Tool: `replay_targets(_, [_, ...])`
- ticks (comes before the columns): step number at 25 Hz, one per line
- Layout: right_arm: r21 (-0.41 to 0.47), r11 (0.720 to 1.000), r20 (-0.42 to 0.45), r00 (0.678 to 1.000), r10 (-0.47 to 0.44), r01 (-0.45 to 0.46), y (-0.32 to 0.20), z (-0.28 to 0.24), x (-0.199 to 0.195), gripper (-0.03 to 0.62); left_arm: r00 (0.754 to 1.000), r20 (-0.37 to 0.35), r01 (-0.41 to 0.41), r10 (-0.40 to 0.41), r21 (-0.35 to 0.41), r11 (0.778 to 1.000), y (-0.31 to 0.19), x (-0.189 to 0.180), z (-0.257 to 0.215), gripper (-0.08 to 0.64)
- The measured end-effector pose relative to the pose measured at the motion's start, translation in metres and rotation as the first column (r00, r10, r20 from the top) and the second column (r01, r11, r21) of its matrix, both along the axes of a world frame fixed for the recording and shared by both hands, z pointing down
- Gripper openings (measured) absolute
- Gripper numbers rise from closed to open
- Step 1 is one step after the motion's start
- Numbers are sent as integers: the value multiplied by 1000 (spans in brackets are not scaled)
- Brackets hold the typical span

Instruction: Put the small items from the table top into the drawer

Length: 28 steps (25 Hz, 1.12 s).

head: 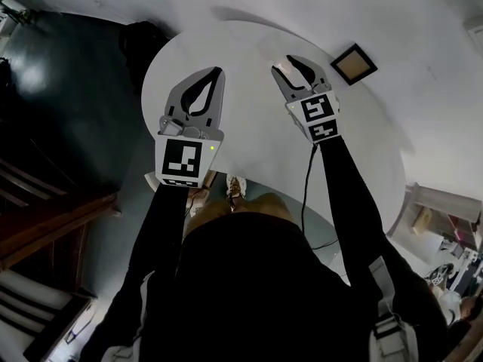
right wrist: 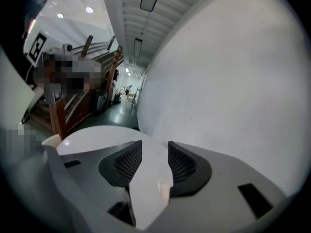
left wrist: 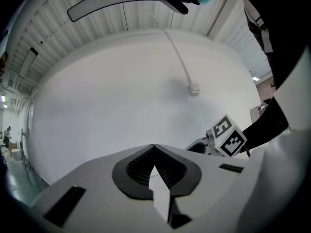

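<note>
Round and white, the desk (head: 249,130) stands hard against a plain wall (head: 392,21), and its top is nearly bare. Only one thing looks like mine to move: a small square (head: 353,63), dark-framed with a tan middle. It sits at the far rim beside the wall, off to the right of both tools. I cannot tell whether it lies on the top or just past the rim. No drawer shows in any view, so I judge it is somewhere under the top, out of sight.

My right gripper (head: 300,68) is the nearer one to the square, though well apart from it. Its jaws stand apart with only bare desk between the ribbed pads (right wrist: 127,161). It tips down toward the surface, which is how I would hold it to come onto something small. My left gripper (head: 218,72) hangs level over the middle of the desk, its jaws together at the tips with nothing in them. I take it as the spare hand, free for the drawer.

Nothing lies between the right gripper and the square. A cable (head: 305,183) from that gripper trails over the near rim. Dark floor (head: 60,81) and a wooden framework (head: 45,202) lie to the left, and a cluttered shelf (head: 434,217) to the right.
</note>
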State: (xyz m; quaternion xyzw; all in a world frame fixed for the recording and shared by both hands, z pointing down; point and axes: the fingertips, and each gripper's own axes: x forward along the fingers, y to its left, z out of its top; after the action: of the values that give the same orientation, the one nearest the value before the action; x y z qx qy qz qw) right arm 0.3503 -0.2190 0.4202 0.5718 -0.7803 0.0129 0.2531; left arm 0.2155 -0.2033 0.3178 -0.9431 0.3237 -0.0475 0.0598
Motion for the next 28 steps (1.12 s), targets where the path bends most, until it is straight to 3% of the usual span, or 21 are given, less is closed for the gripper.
replay_targets(5, [-197,980,-113,992,-60,36,-21,75,28,196,1000,11,24,-24,-25,999,-10,-5,8,15])
replay_targets(13, [-429,903,-189,977,-98,7,-41,162,67,209,996,54,79,-77,-33,996,-19,-26,18,15])
replay_targets(18, [-513,858,-197,977,-78,-35,-52,198,92,215,993,64,104,-101,-52,993,-21,-34,24,15])
replay_targets(22, [-589,805,-212,975,-68,-72,-49,214,101,194,990,85,114,-110,-49,992,-22,-35,28,15])
replay_targets(25, [-599,798,-211,975,-76,-67,-48,217,98,130,989,91,121,-116,-50,991,-22,-38,29,15])
replay_targets(28, [-585,810,-234,965,-117,-44,-49,220,95,115,989,92,124,-119,-48,991,-23,-40,29,15])
